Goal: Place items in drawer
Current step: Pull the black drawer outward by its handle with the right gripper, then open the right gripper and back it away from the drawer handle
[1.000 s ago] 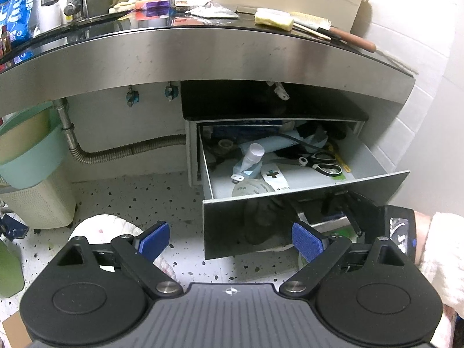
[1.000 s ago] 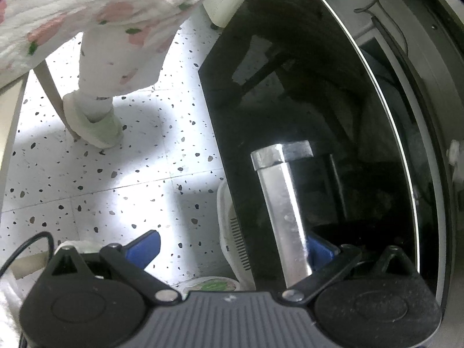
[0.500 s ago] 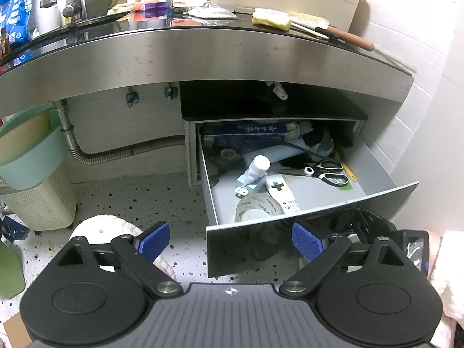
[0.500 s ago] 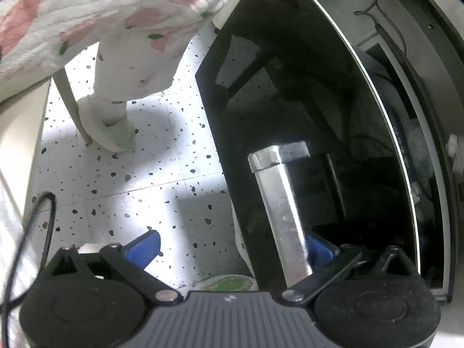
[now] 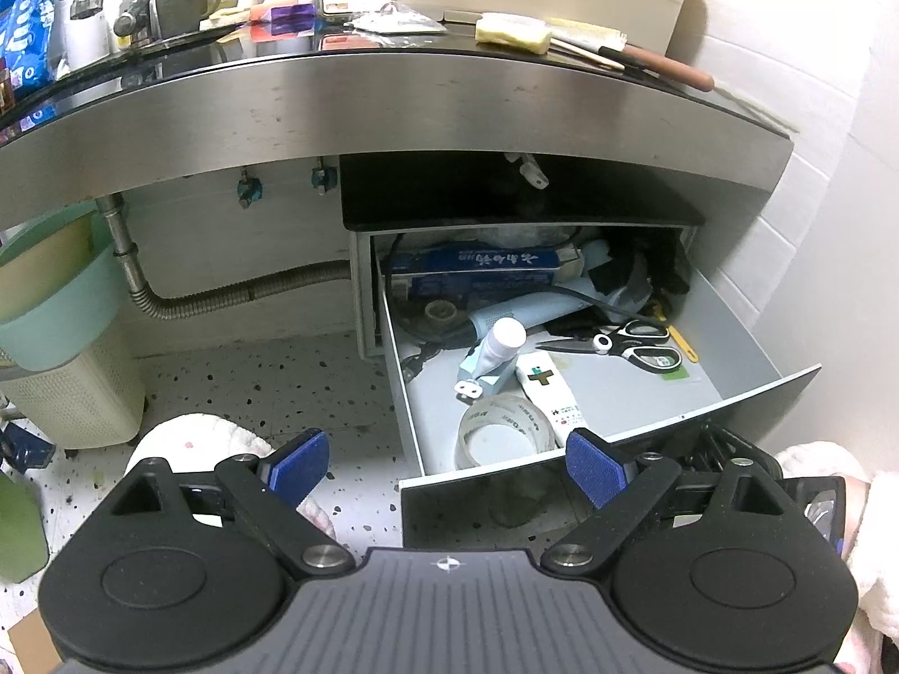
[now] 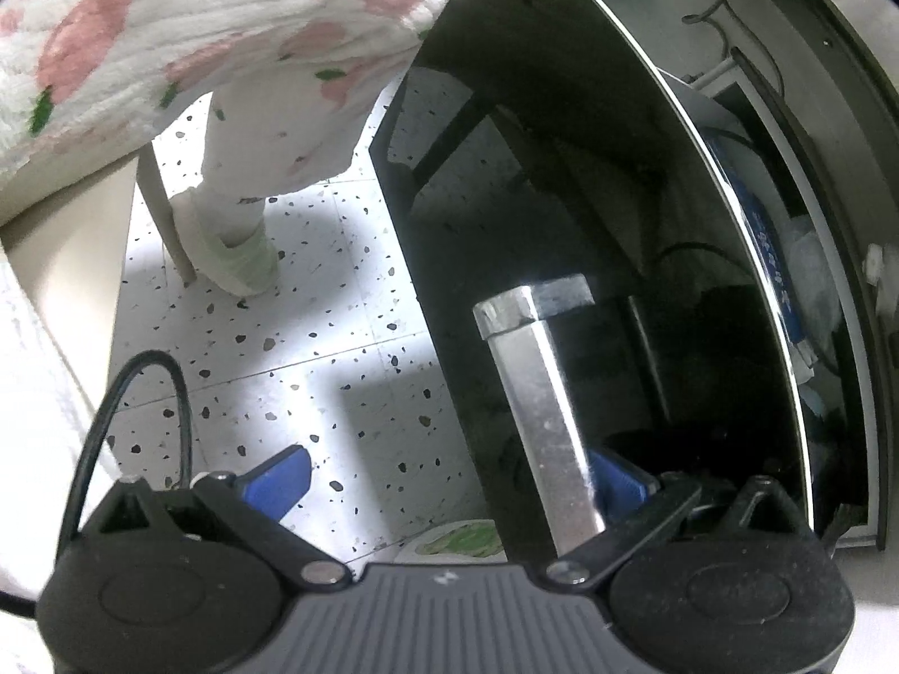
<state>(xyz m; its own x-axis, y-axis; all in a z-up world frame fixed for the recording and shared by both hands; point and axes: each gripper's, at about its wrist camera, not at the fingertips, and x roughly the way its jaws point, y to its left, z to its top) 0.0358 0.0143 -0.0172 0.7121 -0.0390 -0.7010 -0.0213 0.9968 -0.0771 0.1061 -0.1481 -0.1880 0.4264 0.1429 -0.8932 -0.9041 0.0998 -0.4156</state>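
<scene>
The drawer (image 5: pixel 725 337) under the steel counter stands pulled out, with a glossy black front (image 5: pixel 505 505). It holds scissors (image 5: pixel 623 340), a tape roll (image 5: pixel 503 438), a white tube (image 5: pixel 500 345), a blue box (image 5: pixel 477 275) and other clutter. My left gripper (image 5: pixel 446 466) is open and empty, held low in front of the drawer. My right gripper (image 6: pixel 449 483) is open, its right finger hooked behind the metal handle (image 6: pixel 539 421) on the black drawer front (image 6: pixel 618 224).
The counter top (image 5: pixel 393 45) carries a phone, a sponge, brushes and cups. A mint basin (image 5: pixel 50 292) on a cream basket stands left, beside a flexible drain hose (image 5: pixel 225 297). A white wall (image 5: pixel 814 224) is close on the right. Speckled floor (image 6: pixel 281 337) and the person's slippered foot (image 6: pixel 236 258) lie below.
The drawer has slid further out toward me, drawn by the right gripper at its handle. More of its contents show. The left gripper stays open and still.
</scene>
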